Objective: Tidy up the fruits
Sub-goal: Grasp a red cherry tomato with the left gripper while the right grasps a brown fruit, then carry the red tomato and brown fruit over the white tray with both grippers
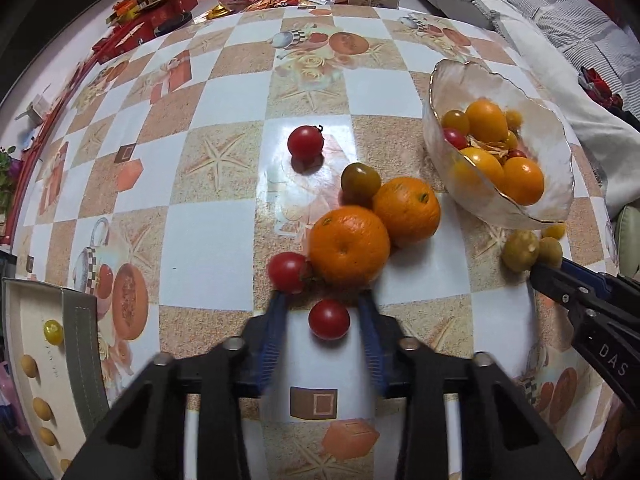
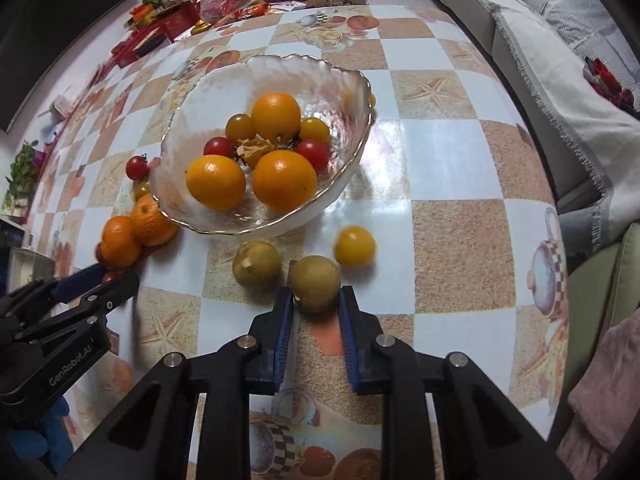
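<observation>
Roughly seven or eight fruits lie in the glass bowl: three orange ones, two red tomatoes, two yellow ones and a dried husk among them. The task is judged about half done.

Outstanding on the counter:
- Left of the bowl: two mandarins touching each other, a greenish tomato just beyond them, a red tomato farther out, and another red tomato touching the nearer mandarin.
- A near red tomato sits between the fingers of the left gripper.
- Near side of the bowl: two olive-green fruits side by side, and a yellow tomato just right of them.

Gripper state:
- Left gripper: jaws apart, straddling the near red tomato with a gap on both sides; no contact seen.
- Right gripper: jaws apart, tips on either side of the right-hand green fruit, very close; whether the pads touch it cannot be told. The fruit rests on the counter.

A box at the near left holds a few small yellow fruits; its part in the sorting is unclear.

Remaining, in my judgement: about nine loose fruits to be moved.
</observation>
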`<action>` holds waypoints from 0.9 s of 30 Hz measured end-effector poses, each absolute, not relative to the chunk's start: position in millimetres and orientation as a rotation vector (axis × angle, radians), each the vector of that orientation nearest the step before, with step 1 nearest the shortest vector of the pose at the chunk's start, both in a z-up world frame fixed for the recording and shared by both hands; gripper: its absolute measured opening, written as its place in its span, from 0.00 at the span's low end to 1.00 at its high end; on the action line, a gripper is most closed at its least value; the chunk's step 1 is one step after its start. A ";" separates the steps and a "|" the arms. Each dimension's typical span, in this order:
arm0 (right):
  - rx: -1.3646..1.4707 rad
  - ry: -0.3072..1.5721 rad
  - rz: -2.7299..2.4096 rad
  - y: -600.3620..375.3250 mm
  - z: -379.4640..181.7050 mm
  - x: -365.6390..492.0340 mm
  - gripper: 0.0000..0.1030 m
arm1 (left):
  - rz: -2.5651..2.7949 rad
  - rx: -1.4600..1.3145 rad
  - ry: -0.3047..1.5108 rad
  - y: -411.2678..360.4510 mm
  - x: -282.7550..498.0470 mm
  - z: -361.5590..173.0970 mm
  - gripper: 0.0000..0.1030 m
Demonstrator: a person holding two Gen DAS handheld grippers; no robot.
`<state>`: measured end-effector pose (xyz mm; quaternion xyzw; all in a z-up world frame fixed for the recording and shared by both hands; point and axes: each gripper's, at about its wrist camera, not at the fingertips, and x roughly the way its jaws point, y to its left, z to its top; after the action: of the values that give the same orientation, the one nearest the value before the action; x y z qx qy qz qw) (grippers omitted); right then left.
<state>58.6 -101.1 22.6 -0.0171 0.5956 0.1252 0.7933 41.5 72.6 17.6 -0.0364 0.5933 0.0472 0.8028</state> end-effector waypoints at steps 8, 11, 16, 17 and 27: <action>0.028 1.307 0.304 -107.3 29.6 30.2 0.24 | 0.006 -0.154 1.297 84.1 21.7 18.9 0.20; 0.055 1.329 0.306 -107.5 29.1 16.3 0.24 | -0.015 -0.176 1.308 87.8 5.3 18.8 0.20; 0.087 1.366 0.315 -103.7 27.7 -11.6 0.24 | -0.035 -0.165 1.327 93.6 -16.2 18.4 0.20; 0.092 1.372 0.317 -102.7 28.1 -16.6 0.24 | -0.034 -0.163 1.331 94.6 -19.5 18.5 0.20; 0.113 1.419 0.317 -88.6 33.1 -52.9 0.24 | -0.051 -0.203 1.358 105.8 -66.4 26.4 0.20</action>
<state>-52.9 -88.6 33.1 0.0518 0.6484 0.1446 0.7456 -66.4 105.8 26.4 -0.0936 0.6269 -0.0236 0.7731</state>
